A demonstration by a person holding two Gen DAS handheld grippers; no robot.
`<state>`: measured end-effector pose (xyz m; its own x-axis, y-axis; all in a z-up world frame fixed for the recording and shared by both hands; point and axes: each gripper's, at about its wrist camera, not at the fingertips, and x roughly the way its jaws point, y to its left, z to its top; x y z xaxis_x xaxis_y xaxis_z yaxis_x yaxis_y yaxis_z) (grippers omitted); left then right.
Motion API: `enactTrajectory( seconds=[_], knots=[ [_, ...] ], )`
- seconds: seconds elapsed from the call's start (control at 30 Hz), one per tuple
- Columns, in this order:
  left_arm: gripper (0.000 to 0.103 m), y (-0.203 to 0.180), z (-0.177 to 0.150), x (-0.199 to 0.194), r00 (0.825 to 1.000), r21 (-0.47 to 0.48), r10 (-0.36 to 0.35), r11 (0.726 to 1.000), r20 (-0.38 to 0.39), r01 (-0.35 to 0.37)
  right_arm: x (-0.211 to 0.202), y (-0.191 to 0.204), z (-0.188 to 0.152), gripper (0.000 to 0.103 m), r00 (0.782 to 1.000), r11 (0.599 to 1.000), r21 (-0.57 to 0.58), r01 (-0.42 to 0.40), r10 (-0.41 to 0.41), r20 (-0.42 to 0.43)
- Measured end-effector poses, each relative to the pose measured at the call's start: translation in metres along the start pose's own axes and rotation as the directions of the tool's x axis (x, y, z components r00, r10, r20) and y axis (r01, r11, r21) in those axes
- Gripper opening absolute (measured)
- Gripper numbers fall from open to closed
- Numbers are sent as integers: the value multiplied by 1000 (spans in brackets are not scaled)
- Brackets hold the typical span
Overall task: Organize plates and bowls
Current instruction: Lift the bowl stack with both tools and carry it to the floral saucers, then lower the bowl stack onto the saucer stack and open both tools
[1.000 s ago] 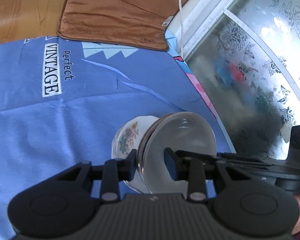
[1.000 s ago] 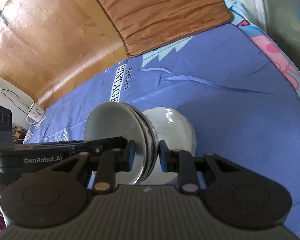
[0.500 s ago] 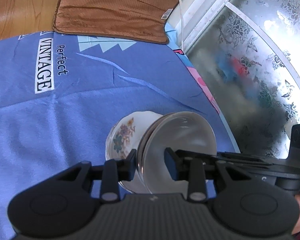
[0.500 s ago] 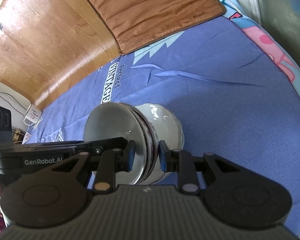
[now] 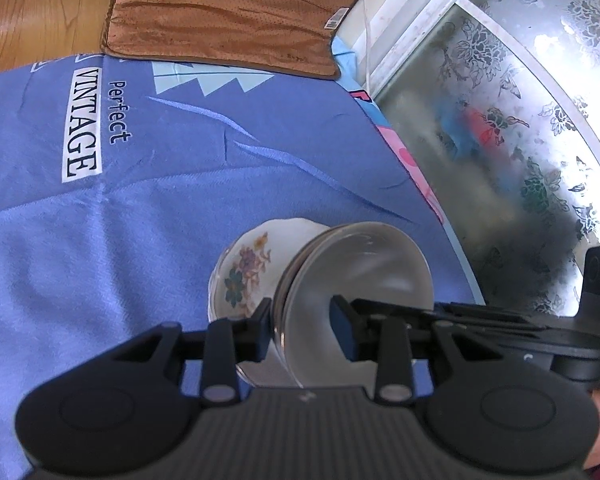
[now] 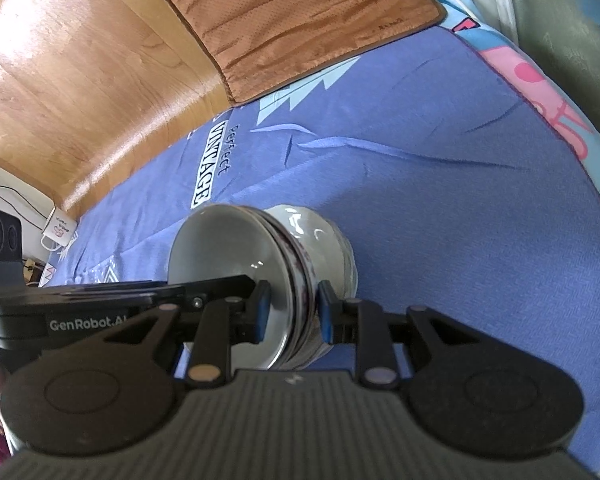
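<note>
A stack of dishes sits between both grippers over the blue cloth (image 5: 100, 260). It is a white floral bowl (image 5: 244, 276) with grey plates (image 5: 360, 268) nested in it. My left gripper (image 5: 302, 328) is shut on one side of the stack's rim, one pad outside the bowl and one on the top plate's face. My right gripper (image 6: 294, 312) is shut on the opposite rim of the same stack (image 6: 292, 264), clamping the plate edges and bowl wall. Each gripper's black body shows in the other's view. Whether the bowl's foot touches the cloth is hidden.
A brown padded mat (image 5: 220, 12) lies at the cloth's far end on a wooden floor (image 6: 80, 80). A frosted, flower-patterned window (image 5: 520, 120) with a white cord (image 5: 366, 20) runs along the right. A pink and light-blue border (image 6: 540, 92) edges the cloth. A charger (image 6: 58, 230) lies far left.
Both grippers stay clamped on the stack. The views have drifted slightly over the cloth, and the bowl's side shows a little more in the right wrist view.
</note>
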<state>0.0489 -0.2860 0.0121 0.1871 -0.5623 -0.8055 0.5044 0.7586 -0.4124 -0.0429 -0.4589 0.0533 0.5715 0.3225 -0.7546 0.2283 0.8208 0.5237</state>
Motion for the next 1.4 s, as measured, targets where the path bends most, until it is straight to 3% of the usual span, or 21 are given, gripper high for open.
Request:
enactTrajectory(
  seconds=[0.33,0.6,0.9,1.13,1.3,1.4],
  knots=[
    [34,2,1,0,1000,-4,18,1000,12,-18,3,5,3,28,1000,1000,-13,6,-6,-5],
    [38,4,1,-4,998,18,39,999,40,-40,-1,15,5,31,998,996,-80,48,-43,54],
    [41,-6,-6,-8,992,110,83,989,97,-93,-7,13,5,31,993,993,-91,73,-63,102],
    [50,-7,-8,-14,985,137,105,983,140,-124,-10,17,3,31,988,990,-111,89,-74,135],
    [46,-3,-8,-13,985,123,108,985,132,-124,-4,15,0,21,988,987,-122,102,-87,126],
    [44,-3,-9,-13,985,129,109,984,136,-127,2,12,0,17,995,993,-99,63,-54,89]
  ],
)
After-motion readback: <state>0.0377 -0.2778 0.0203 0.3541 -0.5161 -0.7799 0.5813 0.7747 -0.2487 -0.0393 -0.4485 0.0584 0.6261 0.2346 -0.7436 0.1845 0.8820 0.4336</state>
